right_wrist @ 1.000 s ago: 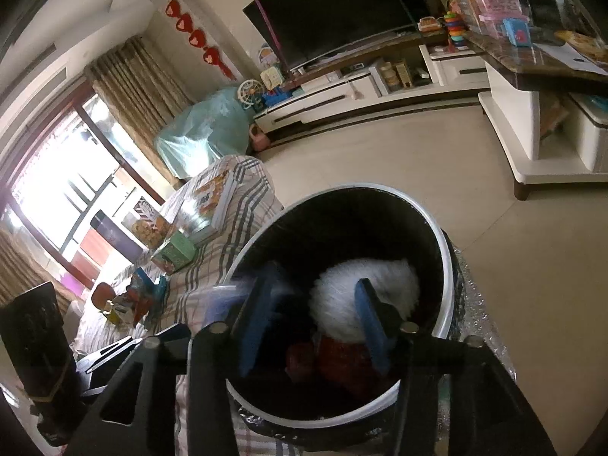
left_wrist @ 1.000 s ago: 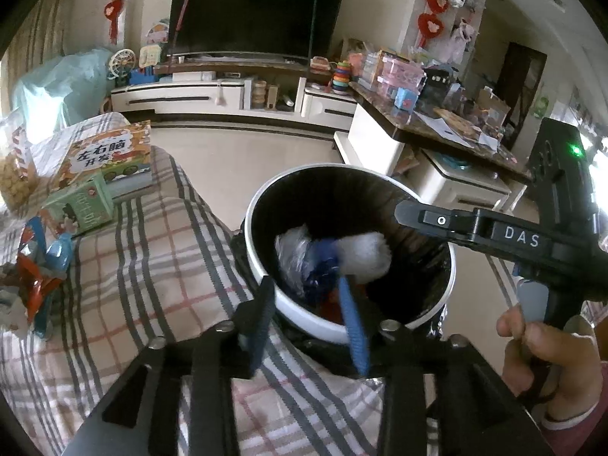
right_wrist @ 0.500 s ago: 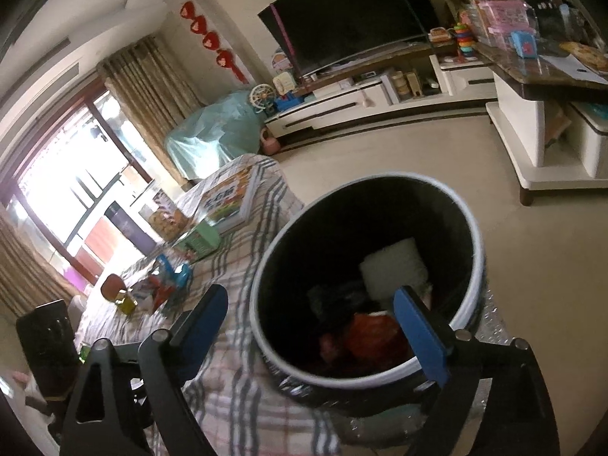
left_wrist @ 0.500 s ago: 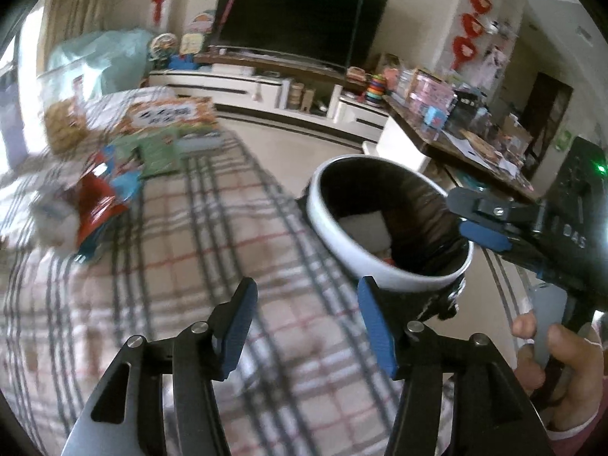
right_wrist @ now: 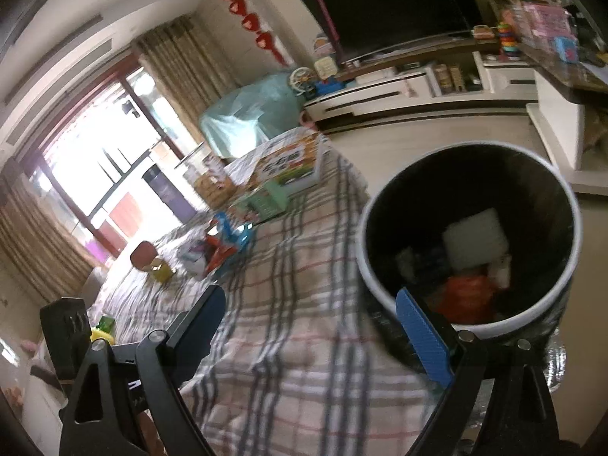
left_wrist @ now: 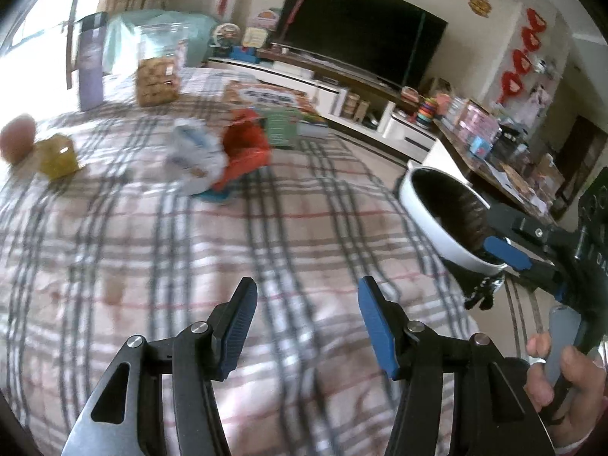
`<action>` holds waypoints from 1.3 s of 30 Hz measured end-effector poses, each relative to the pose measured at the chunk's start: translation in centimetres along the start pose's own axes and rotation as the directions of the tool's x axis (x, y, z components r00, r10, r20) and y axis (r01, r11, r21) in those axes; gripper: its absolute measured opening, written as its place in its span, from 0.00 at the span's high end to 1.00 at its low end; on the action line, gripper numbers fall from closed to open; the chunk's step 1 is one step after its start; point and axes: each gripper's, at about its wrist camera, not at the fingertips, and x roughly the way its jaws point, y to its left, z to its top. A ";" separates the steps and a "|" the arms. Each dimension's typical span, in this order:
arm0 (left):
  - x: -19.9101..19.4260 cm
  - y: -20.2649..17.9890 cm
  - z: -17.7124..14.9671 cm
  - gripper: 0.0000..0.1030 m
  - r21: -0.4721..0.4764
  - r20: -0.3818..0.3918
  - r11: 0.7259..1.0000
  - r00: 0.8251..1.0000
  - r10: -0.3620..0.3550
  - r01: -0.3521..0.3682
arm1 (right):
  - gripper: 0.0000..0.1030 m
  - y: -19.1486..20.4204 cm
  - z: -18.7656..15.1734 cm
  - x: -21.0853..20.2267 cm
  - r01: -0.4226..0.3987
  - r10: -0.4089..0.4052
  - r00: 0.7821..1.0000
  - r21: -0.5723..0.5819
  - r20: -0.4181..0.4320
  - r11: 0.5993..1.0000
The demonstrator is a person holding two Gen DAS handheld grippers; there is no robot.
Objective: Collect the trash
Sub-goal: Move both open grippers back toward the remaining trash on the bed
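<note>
Hovering over the plaid bench (left_wrist: 266, 250), left tongs (left_wrist: 304, 319) were spread wide and empty, pointed away from the bin (left_wrist: 437, 220) toward the remaining litter. Right tongs (right_wrist: 307, 326) were also spread and empty, hanging at the near rim of the bin (right_wrist: 570, 266), one blue pad over its edge.

Landmark = bin, standing off the bench's edge. Inside it: a white pad-like piece (right_wrist: 475, 239) and something orange-red (right_wrist: 467, 296), so some trash was already in. Beyond the bin, across the bench, lay the trash cluster: a red wrapper (left_wrist: 247, 152) touching a crumpled white-and-blue wrapper (left_wrist: 193, 152), blurred. Farther from the bin, a small yellow box (left_wrist: 57, 155) and a round brown thing (left_wrist: 17, 140) just beside it; cannot tell whether those count as trash. Farthest: a green packet (left_wrist: 283, 129), a picture book (right_wrist: 288, 163), a jar of snacks (left_wrist: 157, 79), likely keepers.

Step, by my read: between drops, reaching out for the next piece. Task looked partly done. Next move would call for the left tongs to travel to the red wrapper, come down low with the jaws straddling it, and pinch only one piece, since the two wrappers touch. Thin foil may slip or drag its neighbour.
</note>
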 end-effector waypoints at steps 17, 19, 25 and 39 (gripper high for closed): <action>-3.7 7.7 -0.9 0.47 -0.130 0.018 0.986 0.994 0.110 -0.107 | 0.11 7.1 -2.5 5.3 -0.060 0.052 0.996 -0.109 -0.073 0.992; -4.1 8.4 -0.9 0.47 -0.142 0.022 0.983 0.992 0.121 -0.116 | 0.11 7.4 -2.6 5.9 -0.061 0.052 0.995 -0.111 -0.081 0.992; -4.5 10.5 -0.6 0.47 -0.172 0.025 0.974 0.988 0.155 -0.148 | 0.17 8.7 -2.7 7.4 -0.076 0.064 0.993 -0.126 -0.098 0.989; -4.3 15.6 2.9 0.43 -0.189 0.056 0.960 0.974 0.221 -0.207 | 0.29 14.6 -1.3 11.1 -0.158 0.137 0.984 -0.209 -0.109 0.965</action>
